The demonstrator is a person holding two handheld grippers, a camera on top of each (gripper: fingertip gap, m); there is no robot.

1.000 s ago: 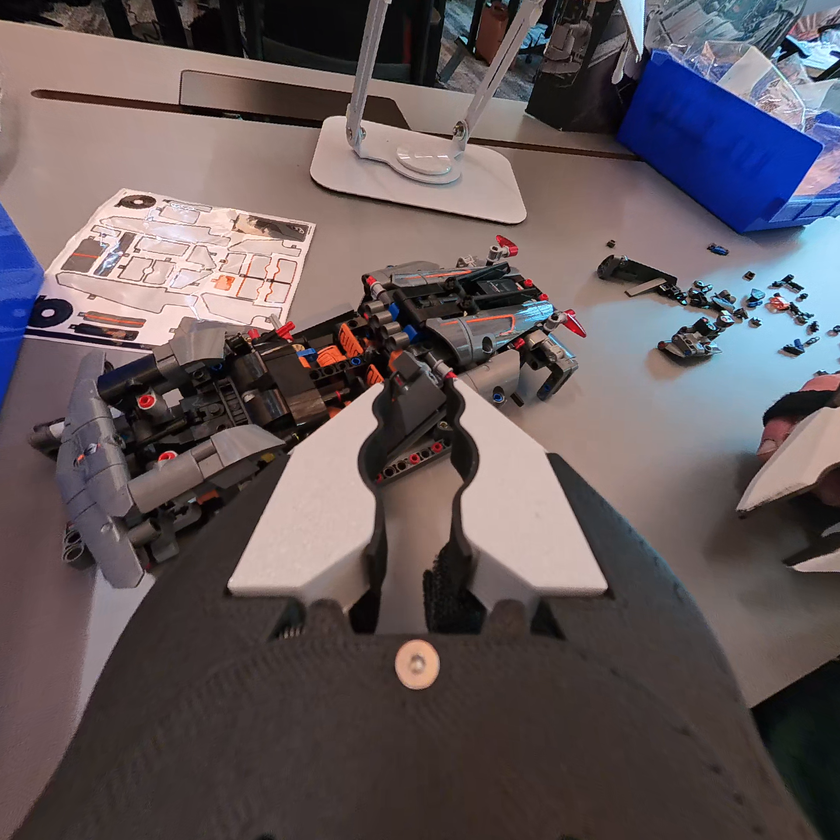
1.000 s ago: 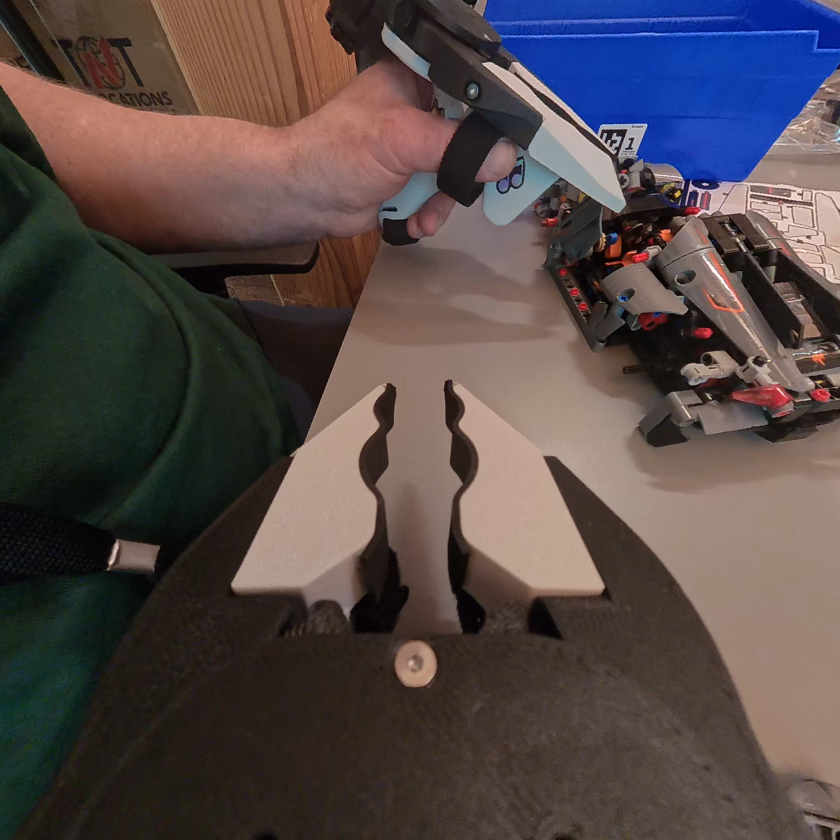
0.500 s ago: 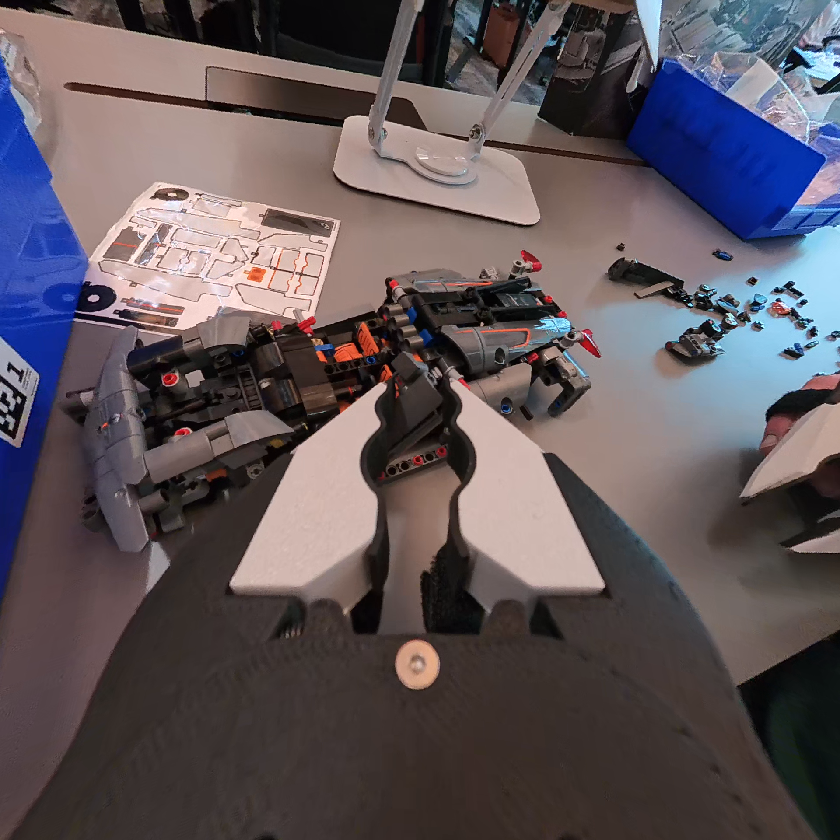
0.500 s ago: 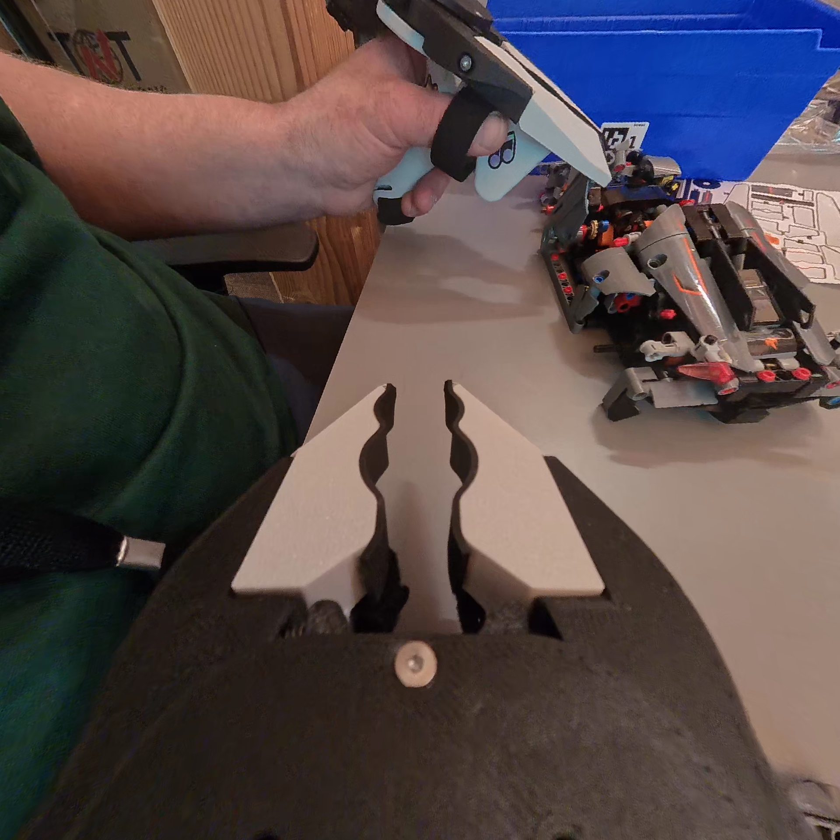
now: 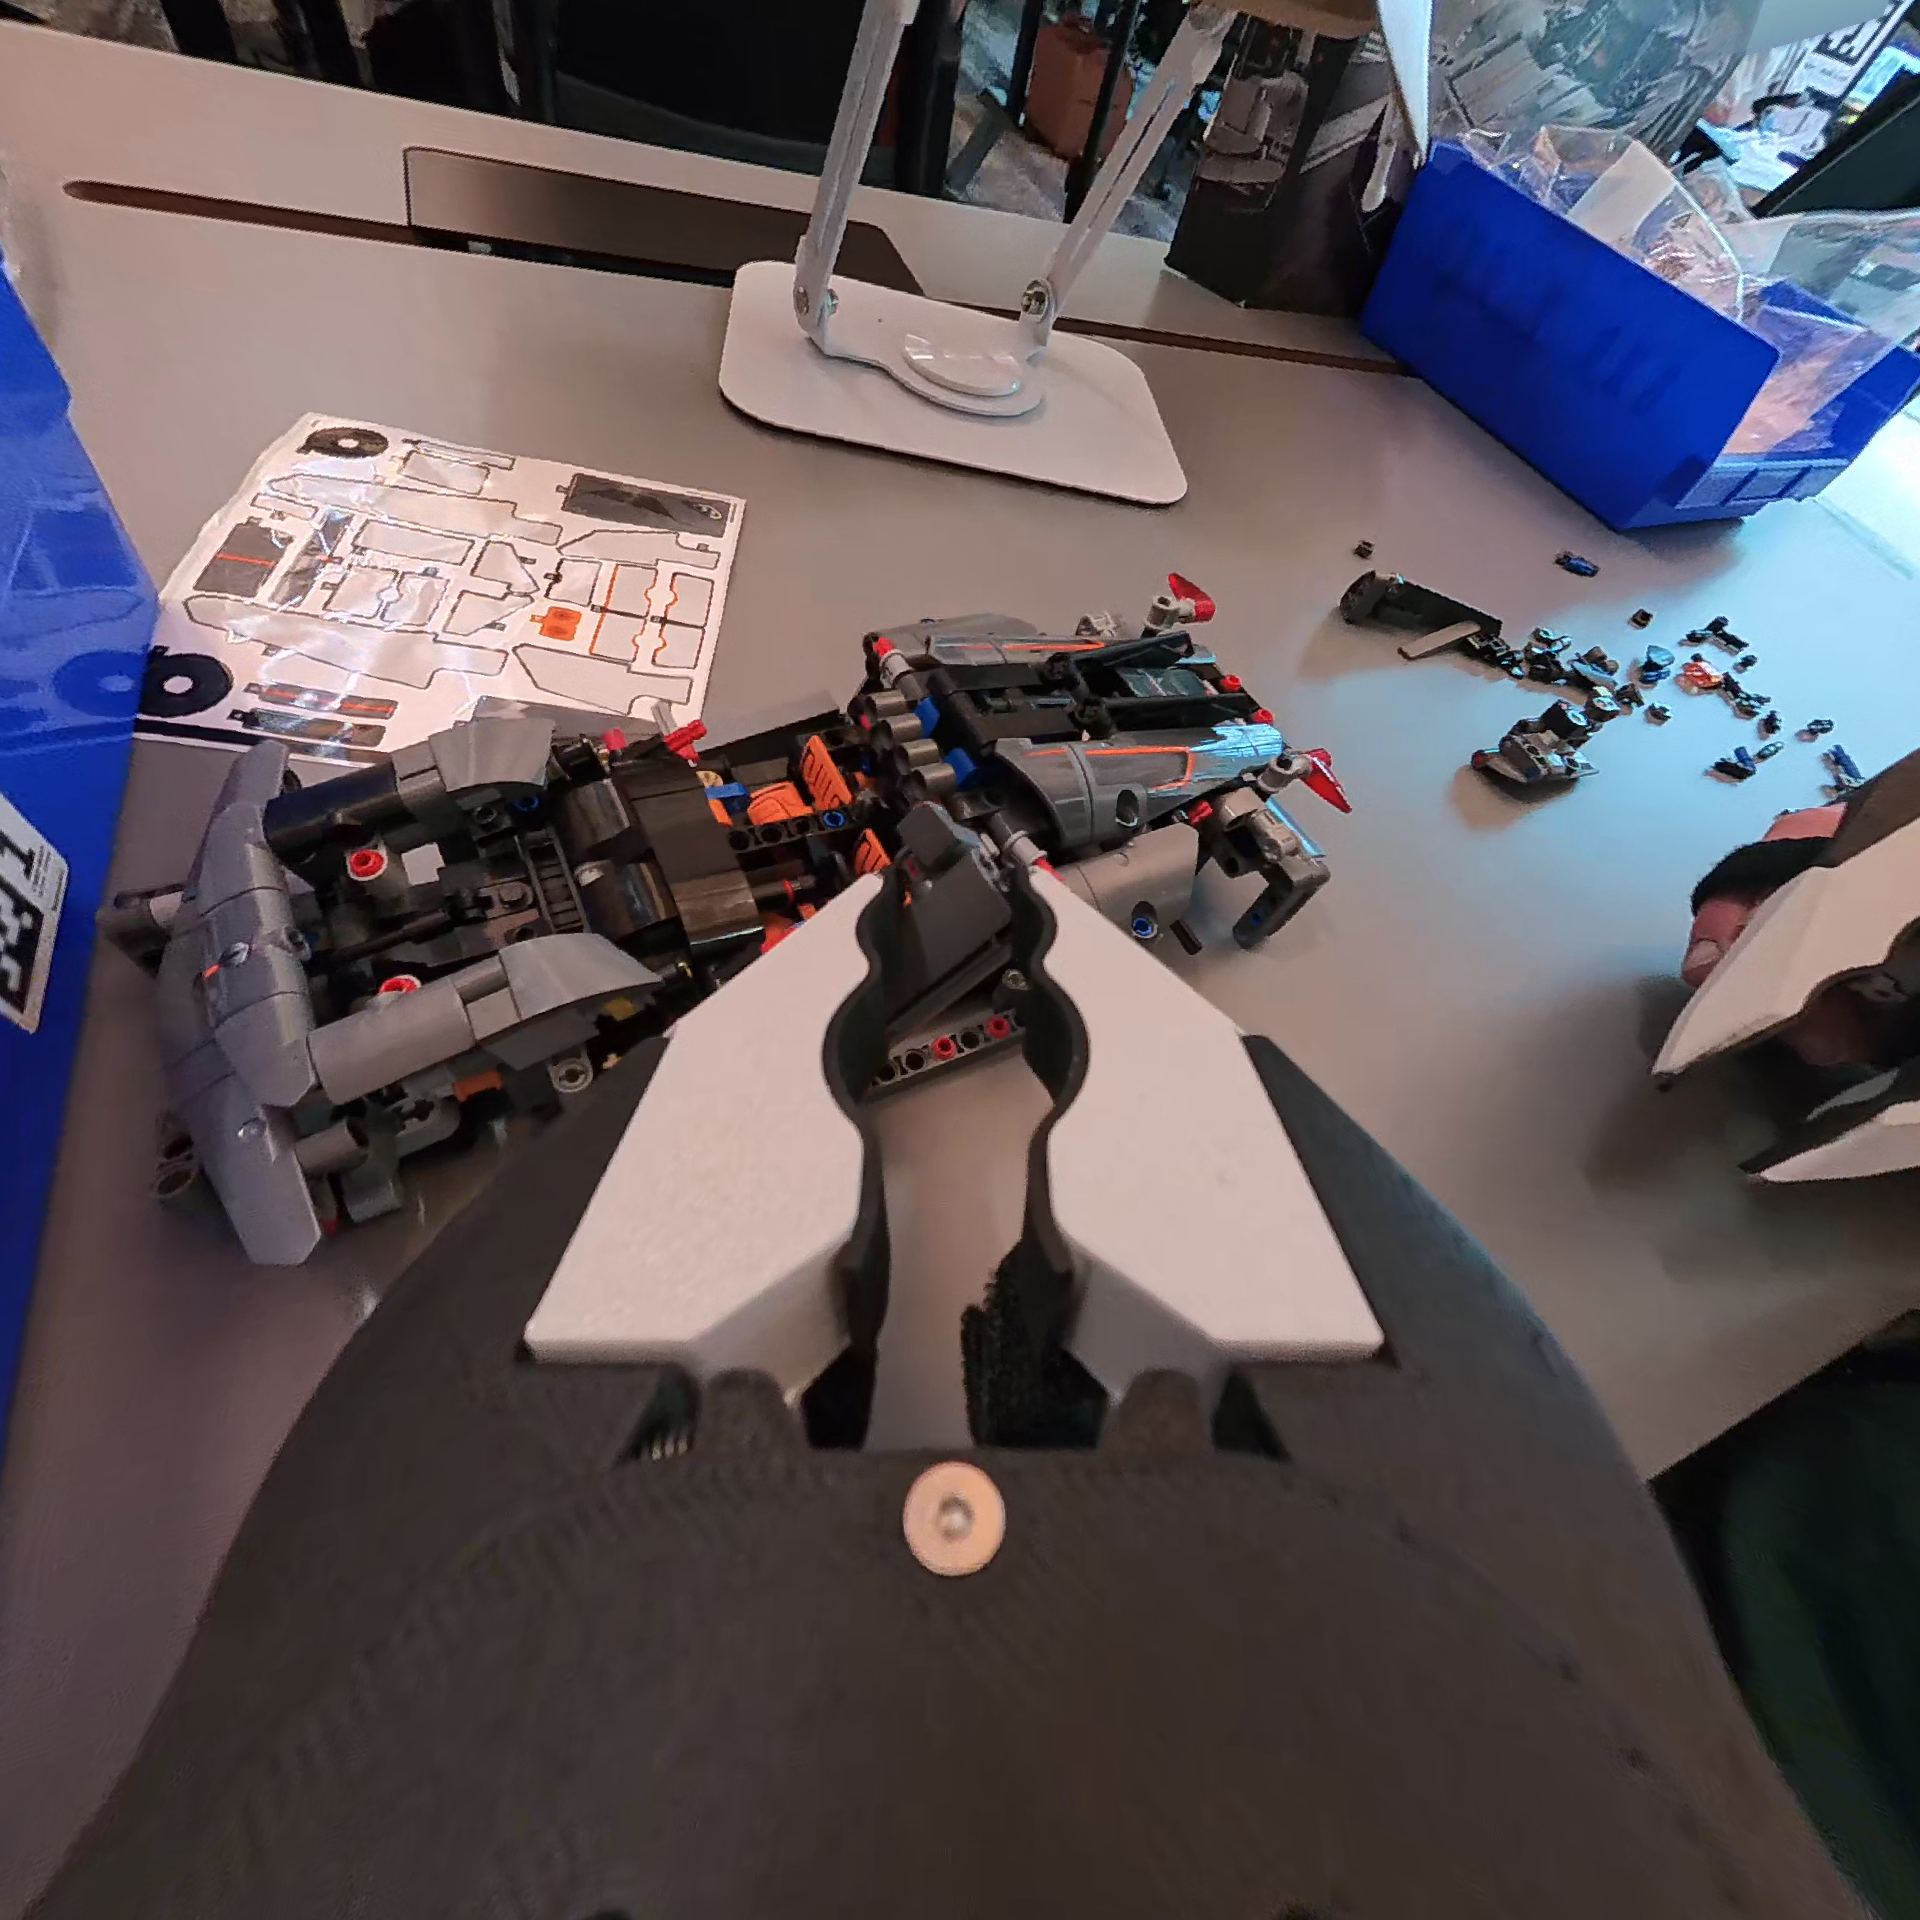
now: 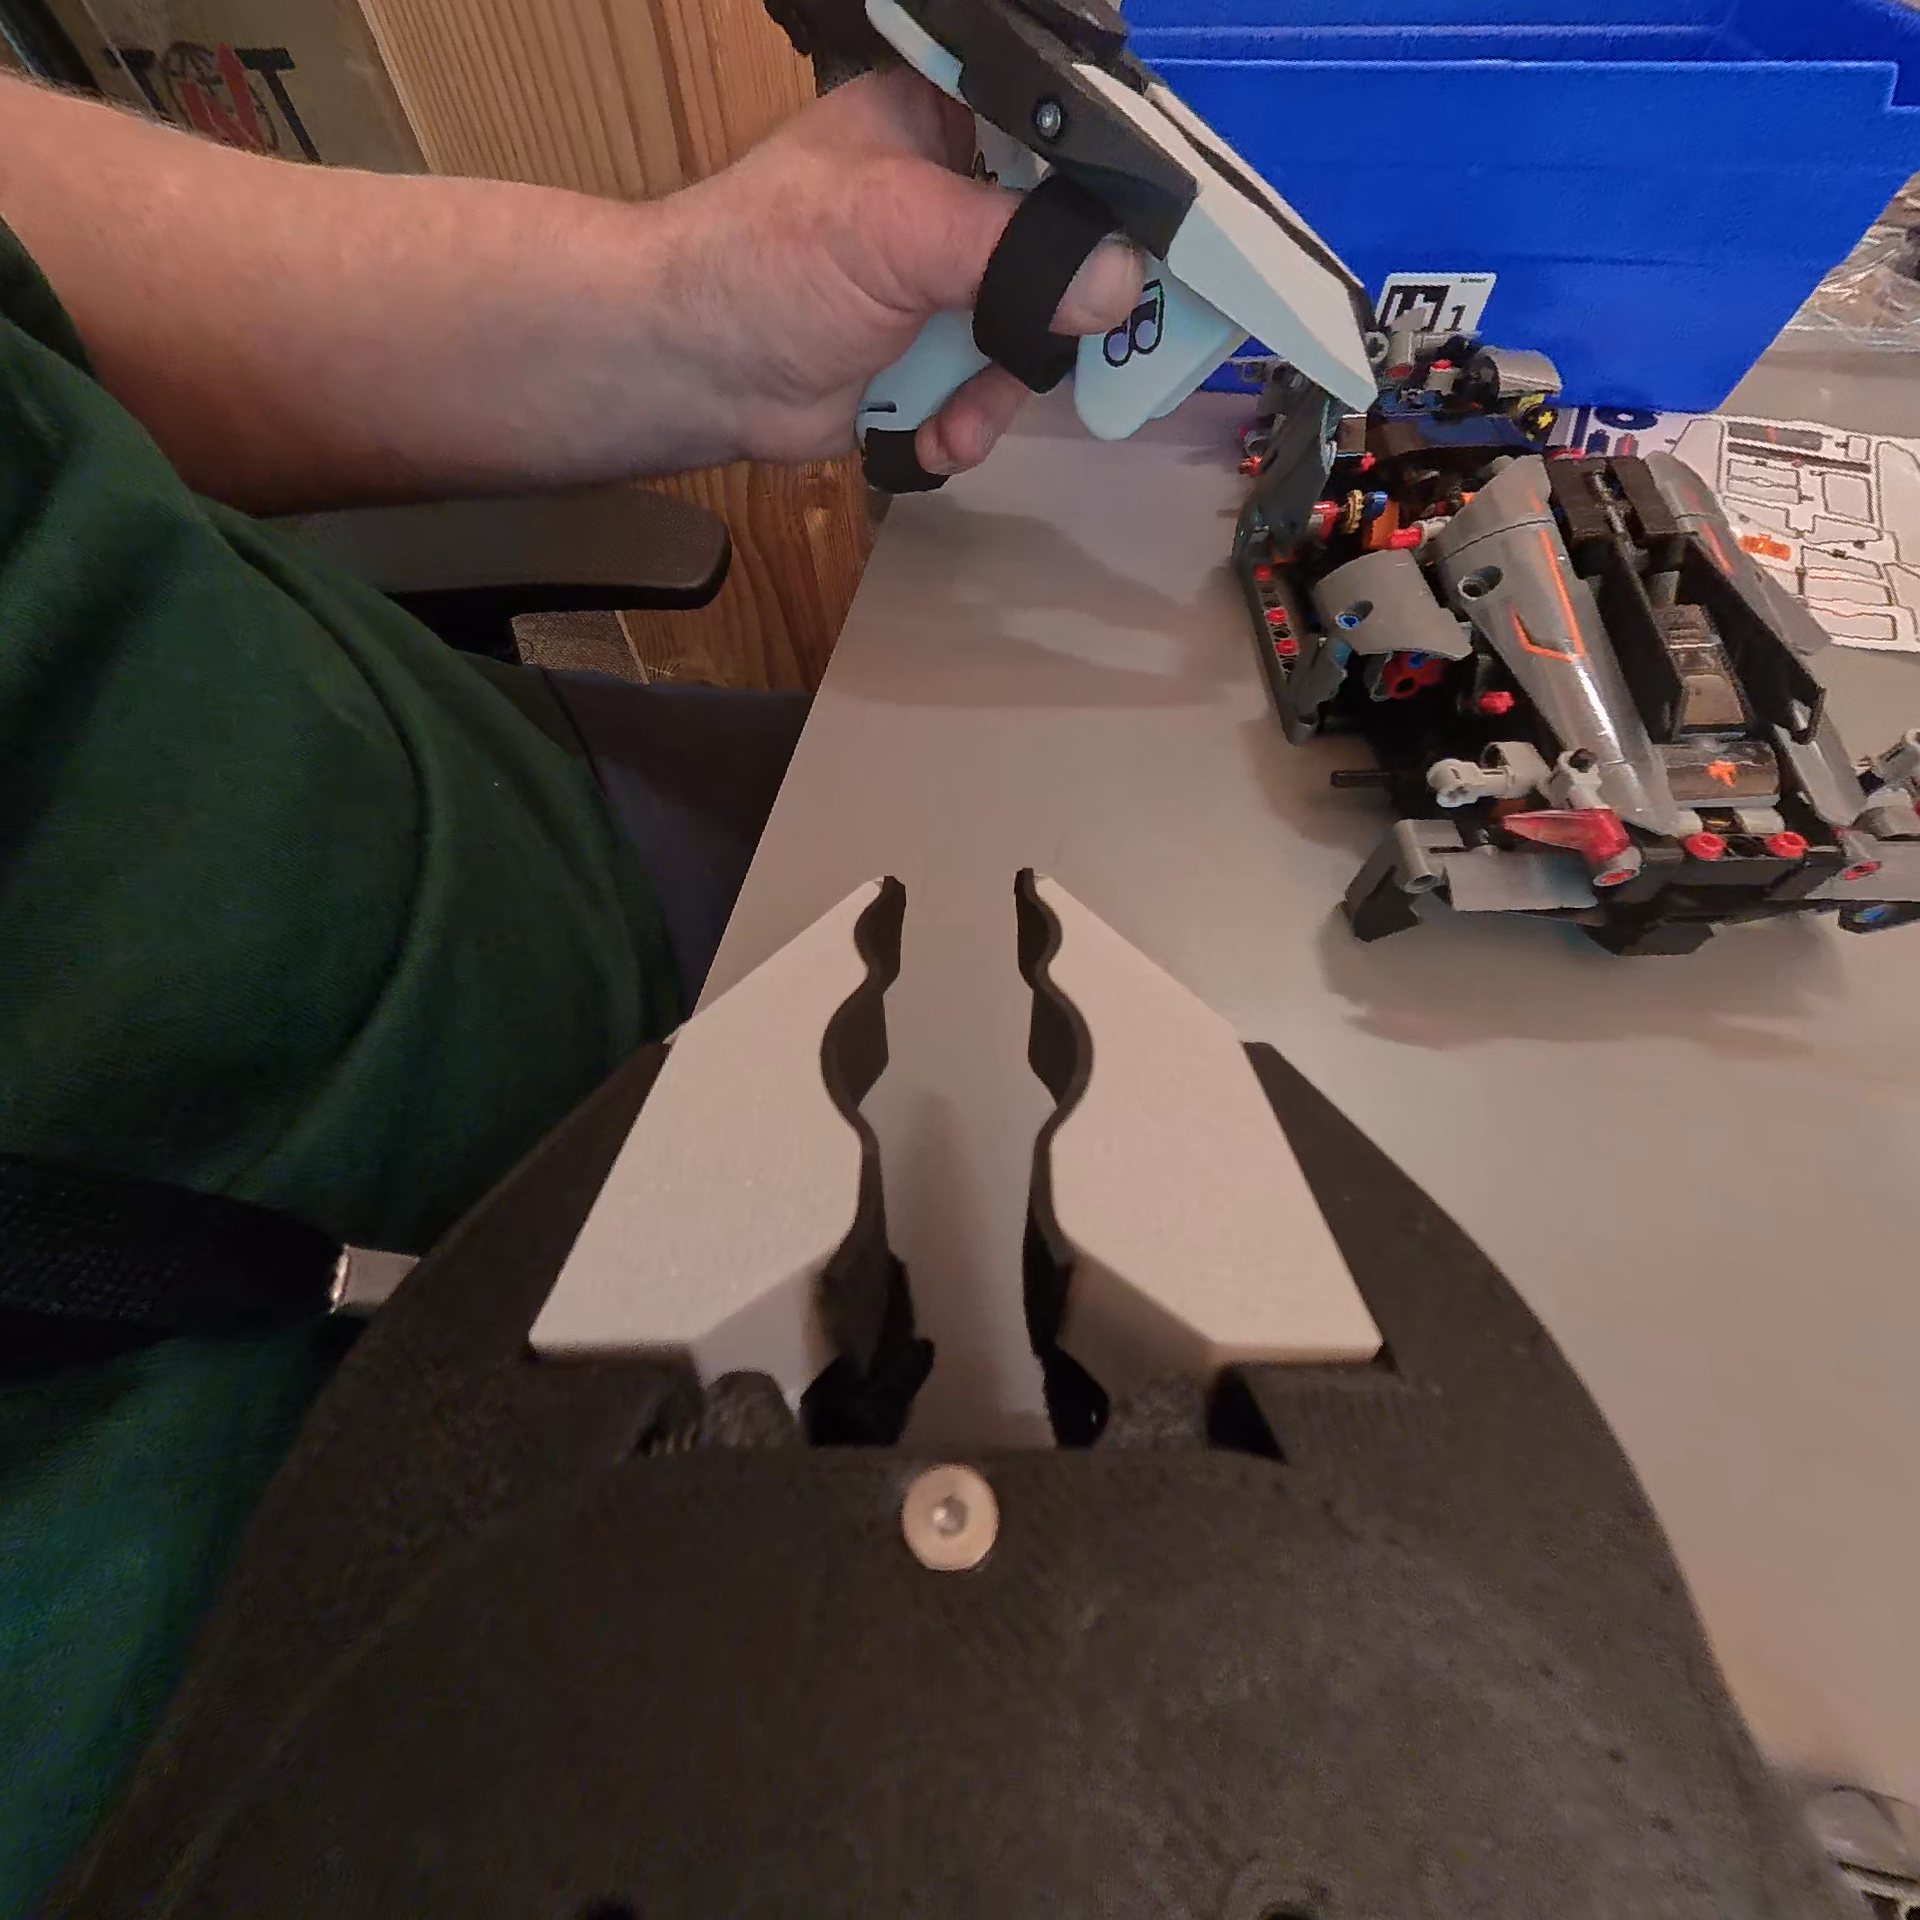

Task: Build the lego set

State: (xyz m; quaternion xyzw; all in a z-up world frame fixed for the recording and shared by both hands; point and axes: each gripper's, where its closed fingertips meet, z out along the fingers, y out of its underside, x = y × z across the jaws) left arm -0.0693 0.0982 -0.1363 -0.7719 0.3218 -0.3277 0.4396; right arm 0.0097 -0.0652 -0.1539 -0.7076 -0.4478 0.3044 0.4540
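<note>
A partly built grey, black and orange lego car (image 5: pixel 727 862) lies across the grey table (image 5: pixel 1403 1039). My left gripper (image 5: pixel 956 883) is shut on a dark grey side panel (image 5: pixel 945 925) at the car's near edge. In the right wrist view the left gripper (image 6: pixel 1351 379) meets that panel (image 6: pixel 1288 488) from above, and the car (image 6: pixel 1558 665) sits right of it. My right gripper (image 6: pixel 956 883) is open and empty, low over the table's front edge. It also shows at the right of the left wrist view (image 5: pixel 1704 1122).
Several small loose lego pieces (image 5: pixel 1600 696) lie at the right. A sticker sheet (image 5: pixel 447 592) lies behind the car. A blue bin (image 5: pixel 52 727) stands close on the left and another (image 5: pixel 1579 343) at back right. A white stand base (image 5: pixel 956 384) sits at the back. About 20 cm separates my left fingertips from my right.
The left gripper has moved the car by its panel toward the left blue bin, and the car has turned a little. The right gripper has stayed open and still.
</note>
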